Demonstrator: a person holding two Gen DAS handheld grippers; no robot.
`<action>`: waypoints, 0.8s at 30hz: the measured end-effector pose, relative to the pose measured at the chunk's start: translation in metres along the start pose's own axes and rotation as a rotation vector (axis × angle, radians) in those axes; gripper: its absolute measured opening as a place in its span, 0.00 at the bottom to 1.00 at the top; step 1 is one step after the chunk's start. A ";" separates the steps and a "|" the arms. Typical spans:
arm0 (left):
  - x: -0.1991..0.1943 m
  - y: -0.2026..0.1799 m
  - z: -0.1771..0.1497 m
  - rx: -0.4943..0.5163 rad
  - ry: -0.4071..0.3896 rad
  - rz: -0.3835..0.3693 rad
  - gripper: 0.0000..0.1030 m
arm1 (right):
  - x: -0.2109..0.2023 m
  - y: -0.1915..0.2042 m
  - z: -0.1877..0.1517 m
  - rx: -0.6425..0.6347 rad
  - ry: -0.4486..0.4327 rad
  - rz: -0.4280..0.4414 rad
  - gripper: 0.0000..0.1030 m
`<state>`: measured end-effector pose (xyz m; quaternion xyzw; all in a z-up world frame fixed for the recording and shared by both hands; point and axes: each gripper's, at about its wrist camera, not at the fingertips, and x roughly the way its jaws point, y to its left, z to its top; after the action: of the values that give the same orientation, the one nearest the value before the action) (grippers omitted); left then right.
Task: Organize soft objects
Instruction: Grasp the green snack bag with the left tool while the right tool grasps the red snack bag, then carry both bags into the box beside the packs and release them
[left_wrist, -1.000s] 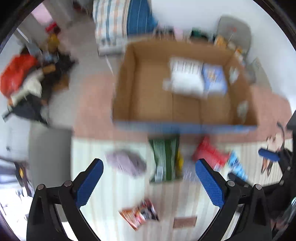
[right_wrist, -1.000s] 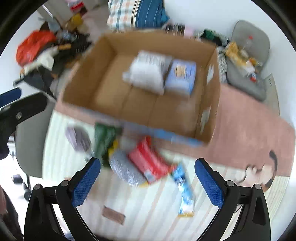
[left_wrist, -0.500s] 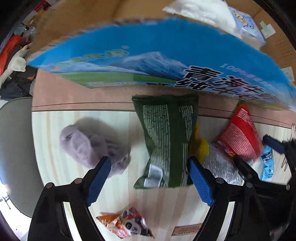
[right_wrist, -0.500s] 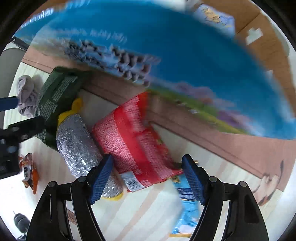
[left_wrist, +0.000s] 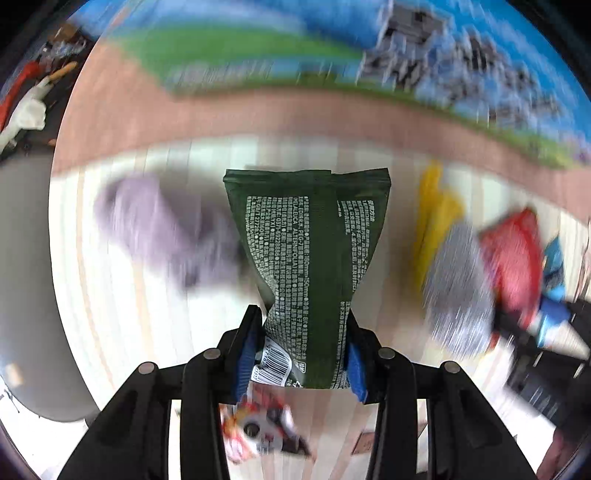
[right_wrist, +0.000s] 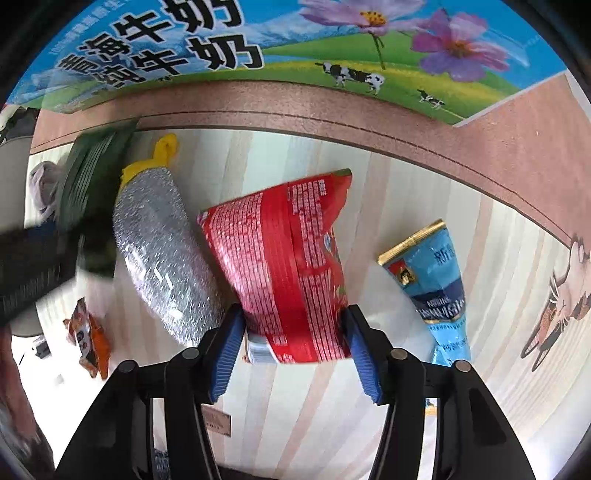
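Two bags, one per gripper, and both are already pinched.

Left wrist view: the left hand-held gripper (left_wrist: 303, 356) is closed tight on the barcode end of the green pouch (left_wrist: 308, 254). The pouch's long axis runs straight out toward 12 o'clock, pointing at the printed milk carton box (left_wrist: 332, 48). A purple cloth (left_wrist: 162, 225) sits at 10 o'clock, all blurry.

Right wrist view: the right hand-held gripper (right_wrist: 291, 354) has its pads pressed in on the lower end of the red snack bag (right_wrist: 288, 266). That bag also runs toward 12, tipped a bit right. The silver scrubber (right_wrist: 162, 258) is touching it at 10 o'clock, and the blue sachet (right_wrist: 436, 284) lies at 2 o'clock, apart.

The box is dead ahead of both, so I'd guess it's lift and carry forward next. Neither hand looks clearly nearer.
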<state>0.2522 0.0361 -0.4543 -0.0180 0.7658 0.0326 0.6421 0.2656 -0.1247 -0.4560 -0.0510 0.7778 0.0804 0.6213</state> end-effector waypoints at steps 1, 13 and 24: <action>0.003 -0.001 -0.011 0.004 0.010 0.005 0.37 | 0.000 0.000 -0.003 0.007 -0.012 -0.002 0.58; 0.030 -0.022 -0.060 0.009 0.044 -0.021 0.40 | 0.018 -0.012 -0.079 0.110 0.073 0.026 0.55; 0.000 -0.008 -0.046 0.003 0.035 -0.023 0.38 | 0.021 -0.002 -0.072 0.109 0.068 -0.015 0.59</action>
<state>0.2075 0.0245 -0.4460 -0.0264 0.7766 0.0236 0.6290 0.1927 -0.1401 -0.4615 -0.0256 0.8013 0.0317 0.5969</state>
